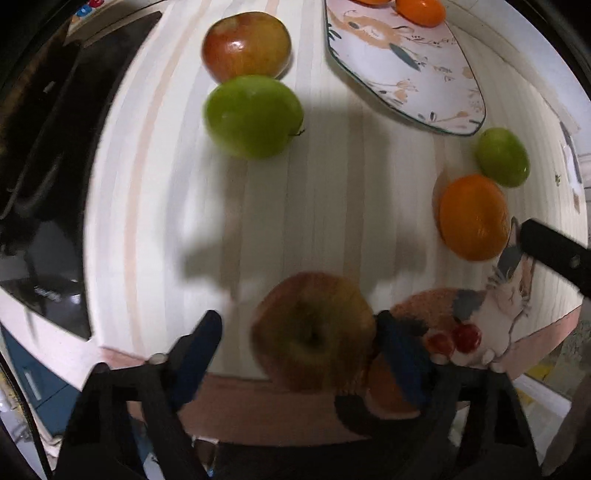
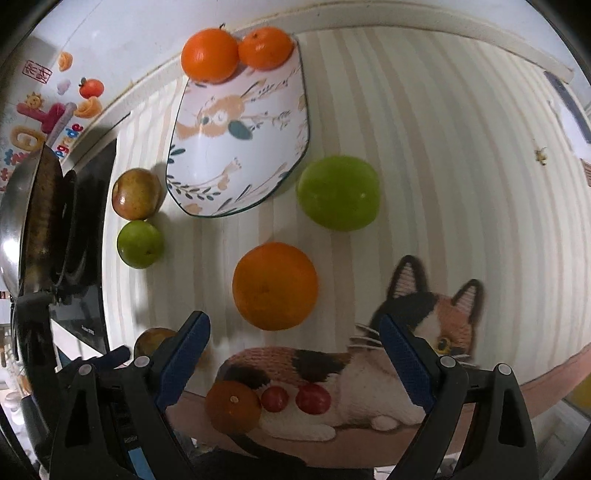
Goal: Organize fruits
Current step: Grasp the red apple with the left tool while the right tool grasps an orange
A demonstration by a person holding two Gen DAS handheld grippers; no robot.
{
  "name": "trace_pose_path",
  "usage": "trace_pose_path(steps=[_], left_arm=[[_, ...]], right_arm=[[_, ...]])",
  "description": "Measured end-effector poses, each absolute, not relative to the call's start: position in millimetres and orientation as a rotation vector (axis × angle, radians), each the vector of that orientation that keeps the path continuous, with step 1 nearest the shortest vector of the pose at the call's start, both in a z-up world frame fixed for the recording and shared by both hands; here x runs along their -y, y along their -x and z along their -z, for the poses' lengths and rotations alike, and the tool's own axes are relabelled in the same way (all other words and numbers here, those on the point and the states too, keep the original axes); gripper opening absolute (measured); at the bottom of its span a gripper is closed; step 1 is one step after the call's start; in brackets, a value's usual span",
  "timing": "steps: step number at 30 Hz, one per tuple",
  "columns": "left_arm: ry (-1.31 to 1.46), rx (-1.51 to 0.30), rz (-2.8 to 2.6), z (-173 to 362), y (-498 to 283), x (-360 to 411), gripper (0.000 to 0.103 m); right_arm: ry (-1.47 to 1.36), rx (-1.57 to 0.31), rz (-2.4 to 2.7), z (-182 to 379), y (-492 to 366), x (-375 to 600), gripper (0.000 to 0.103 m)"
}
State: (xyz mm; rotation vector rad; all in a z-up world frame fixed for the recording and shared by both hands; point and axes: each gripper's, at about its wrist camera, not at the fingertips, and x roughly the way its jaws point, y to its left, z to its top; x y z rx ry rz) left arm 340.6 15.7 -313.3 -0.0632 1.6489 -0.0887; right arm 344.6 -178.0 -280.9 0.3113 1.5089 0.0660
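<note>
In the left wrist view my left gripper (image 1: 299, 330) is open around a red-yellow apple (image 1: 314, 328); the right finger touches it, the left finger stands apart. Farther off lie a green apple (image 1: 253, 116), a red apple (image 1: 246, 45), an orange (image 1: 474, 218) and a small green apple (image 1: 502, 157). A floral plate (image 1: 402, 62) holds oranges (image 1: 421, 11). In the right wrist view my right gripper (image 2: 295, 345) is open and empty, just short of an orange (image 2: 275, 286). A green apple (image 2: 338, 192) lies beyond it. The plate (image 2: 240, 147) holds two oranges (image 2: 210, 53).
A striped mat (image 2: 424, 147) with a knitted cat figure (image 2: 332, 369) covers the counter. A small orange (image 2: 232, 406) and two cherry tomatoes (image 2: 312, 398) lie at the near edge. A red apple (image 2: 136, 194) and a green apple (image 2: 140, 243) sit by a stove with a pan (image 2: 40, 214) at left.
</note>
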Motion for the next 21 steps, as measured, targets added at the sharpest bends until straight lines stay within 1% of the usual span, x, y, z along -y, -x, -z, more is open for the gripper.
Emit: trace_pose_path(steps=[1,2,5,7,8,9,11,16,21], left_arm=[[0.077,-1.640,0.099,312,-341,-14,0.066],[0.054,-1.633,0.090,310,-342,-11,0.064],[-0.006,-1.606,0.075,307,-344,-9,0.063],[0.010,-1.608,0.062,306,-347,-14,0.063],[0.008,-1.605,0.050,305,-348,-16,0.063],[0.001,-1.598,0.039,304,-350,-18,0.063],[-0.002,-1.595,0.034,303,-350,-19,0.063],[0.006,-1.592,0.029,301,-354,-16,0.063],[0.010,-1.588,0.029,301,-355,-12,0.064]], right_arm=[[-0.307,-1.514,-0.071,284,-348,175,0.093],[-0.301,-1.516,-0.075,286,-350,173,0.093],[-0.271,-1.530,-0.087,297,-358,162,0.090],[-0.241,-1.546,-0.089,306,-364,155,0.085],[-0.217,-1.560,-0.086,311,-366,152,0.078],[-0.197,-1.580,-0.090,318,-368,149,0.069],[-0.189,-1.580,-0.095,320,-368,146,0.068],[-0.199,-1.672,-0.161,324,-350,139,0.068],[-0.206,-1.644,-0.149,325,-343,138,0.069]])
